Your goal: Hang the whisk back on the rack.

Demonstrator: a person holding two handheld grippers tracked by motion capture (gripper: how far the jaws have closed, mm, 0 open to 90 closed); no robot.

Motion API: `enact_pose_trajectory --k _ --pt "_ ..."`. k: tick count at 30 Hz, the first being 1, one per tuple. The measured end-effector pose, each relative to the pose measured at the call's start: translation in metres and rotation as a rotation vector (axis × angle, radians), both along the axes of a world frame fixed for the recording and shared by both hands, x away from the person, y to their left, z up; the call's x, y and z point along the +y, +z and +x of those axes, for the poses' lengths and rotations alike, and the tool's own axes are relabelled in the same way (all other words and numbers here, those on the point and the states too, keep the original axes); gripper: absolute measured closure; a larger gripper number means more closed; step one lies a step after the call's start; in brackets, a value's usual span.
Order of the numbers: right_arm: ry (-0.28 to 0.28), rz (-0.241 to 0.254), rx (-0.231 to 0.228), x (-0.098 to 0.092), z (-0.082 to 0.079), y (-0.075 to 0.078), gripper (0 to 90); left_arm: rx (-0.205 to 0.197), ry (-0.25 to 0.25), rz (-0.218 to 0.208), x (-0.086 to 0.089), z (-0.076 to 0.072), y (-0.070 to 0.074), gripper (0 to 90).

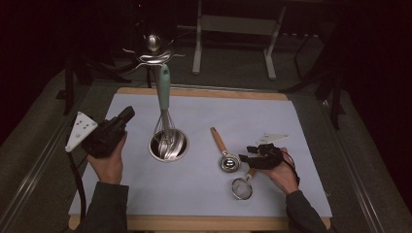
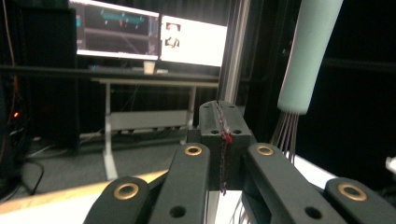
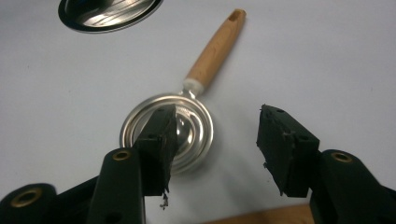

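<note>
hovering wide open, the right gripper (image 3: 215,144) hangs over the wooden-handled scoop (image 3: 177,126) near the mat's front edge; the left gripper (image 2: 223,135) is closed, empty.

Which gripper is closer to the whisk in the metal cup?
Left. The left gripper sits just beside the whisk; the right gripper hovers farther off, over the wooden-handled scoop.
</note>
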State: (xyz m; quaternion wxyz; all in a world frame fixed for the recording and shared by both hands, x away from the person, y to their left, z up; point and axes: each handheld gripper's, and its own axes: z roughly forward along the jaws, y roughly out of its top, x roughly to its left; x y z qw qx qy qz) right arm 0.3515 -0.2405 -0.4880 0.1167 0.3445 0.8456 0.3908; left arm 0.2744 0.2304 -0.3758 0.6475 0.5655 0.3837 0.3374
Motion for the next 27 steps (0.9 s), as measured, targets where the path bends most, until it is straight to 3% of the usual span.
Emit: enact_pose_trajectory --k 3,11,16,20,27 --pt "-0.024 0.018 0.004 -0.010 -0.001 -0.008 50.9 -0.038 0.002 -0.035 -0.001 0.004 0.013 90.0" --pt "-0.057 0.025 -0.017 -0.019 -0.006 -0.005 51.0 -0.111 -0.018 -0.084 -0.009 0.011 0.035 90.0" --pt "-0.076 0.049 -0.024 -0.028 -0.009 -0.002 50.3 -0.167 -0.054 -0.069 -0.019 0.012 0.049 90.0" --pt "-0.085 0.064 -0.019 -0.033 -0.009 -0.002 50.2 -0.206 -0.075 -0.094 -0.024 0.014 0.057 90.0" --pt "-0.088 0.066 -0.014 -0.035 -0.009 -0.004 50.1 -0.227 -0.087 -0.072 -0.035 0.020 0.069 90.0"
